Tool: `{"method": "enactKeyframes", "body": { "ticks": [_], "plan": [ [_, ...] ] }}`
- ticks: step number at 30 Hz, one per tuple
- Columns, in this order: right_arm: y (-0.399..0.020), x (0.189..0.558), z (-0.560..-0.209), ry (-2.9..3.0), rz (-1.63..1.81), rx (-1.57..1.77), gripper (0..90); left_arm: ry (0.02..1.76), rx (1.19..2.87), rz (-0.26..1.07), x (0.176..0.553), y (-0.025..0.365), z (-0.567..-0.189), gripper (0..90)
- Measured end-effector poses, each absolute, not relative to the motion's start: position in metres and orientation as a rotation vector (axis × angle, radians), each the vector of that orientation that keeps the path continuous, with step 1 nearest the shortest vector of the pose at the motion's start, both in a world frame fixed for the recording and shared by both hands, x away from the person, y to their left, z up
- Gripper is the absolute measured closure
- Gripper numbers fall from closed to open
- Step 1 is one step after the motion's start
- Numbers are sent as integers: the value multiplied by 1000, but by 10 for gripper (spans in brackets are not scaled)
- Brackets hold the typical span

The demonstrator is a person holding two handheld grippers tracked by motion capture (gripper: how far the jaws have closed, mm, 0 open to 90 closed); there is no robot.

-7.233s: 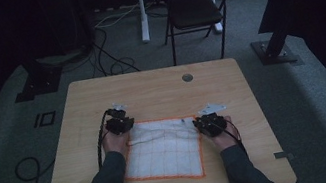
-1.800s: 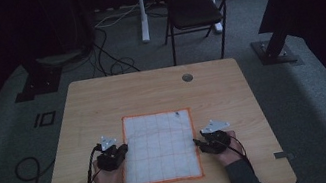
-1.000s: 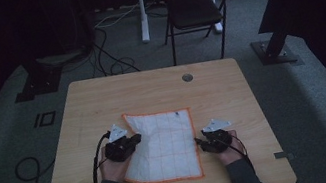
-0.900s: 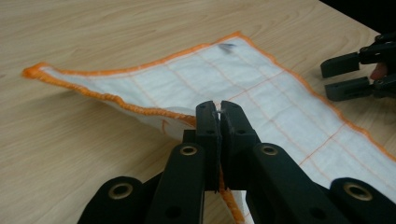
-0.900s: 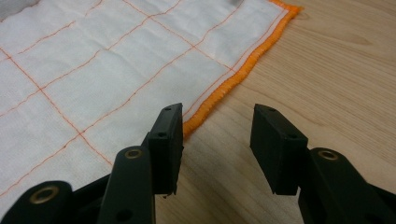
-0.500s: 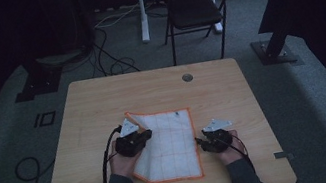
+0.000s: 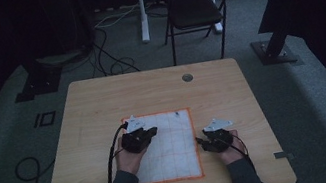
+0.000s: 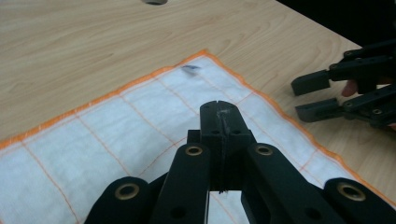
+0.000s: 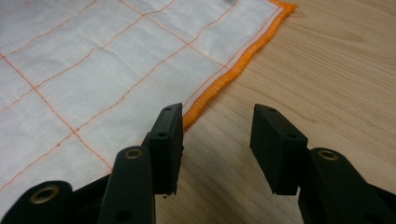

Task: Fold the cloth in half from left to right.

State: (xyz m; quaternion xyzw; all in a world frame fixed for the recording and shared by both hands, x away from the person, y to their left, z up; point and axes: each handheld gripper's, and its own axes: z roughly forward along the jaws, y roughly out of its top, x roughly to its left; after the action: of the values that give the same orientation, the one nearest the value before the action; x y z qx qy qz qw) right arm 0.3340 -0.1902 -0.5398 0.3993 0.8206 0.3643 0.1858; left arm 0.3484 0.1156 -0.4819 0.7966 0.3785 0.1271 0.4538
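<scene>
The white cloth (image 7: 170, 146) lies on the table (image 7: 102, 102); the left gripper (image 7: 148, 133) rests over it, jaws pressed together, grasp unclear. The right gripper (image 7: 202, 141) gapes empty beside its orange hem; a chair (image 7: 196, 2) stands beyond

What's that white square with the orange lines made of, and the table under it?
The cloth looks like woven cotton: a fine weave, soft wrinkles and a stitched orange hem show. The table looks like light wood or wood-look laminate, matte with visible grain; which one is unclear.
</scene>
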Motion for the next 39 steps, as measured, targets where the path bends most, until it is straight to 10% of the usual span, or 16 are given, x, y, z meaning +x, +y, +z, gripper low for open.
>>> {"method": "enactKeyframes", "body": {
  "ticks": [28, 39],
  "plan": [
    [-190, 334, -540, 2316, 1022, 1119, 543, 1270, 2004, 461, 330, 193, -531, 573],
    [-190, 334, -540, 2316, 1023, 1118, 544, 1287, 2015, 442, 332, 187, -538, 627]
  ]
}}
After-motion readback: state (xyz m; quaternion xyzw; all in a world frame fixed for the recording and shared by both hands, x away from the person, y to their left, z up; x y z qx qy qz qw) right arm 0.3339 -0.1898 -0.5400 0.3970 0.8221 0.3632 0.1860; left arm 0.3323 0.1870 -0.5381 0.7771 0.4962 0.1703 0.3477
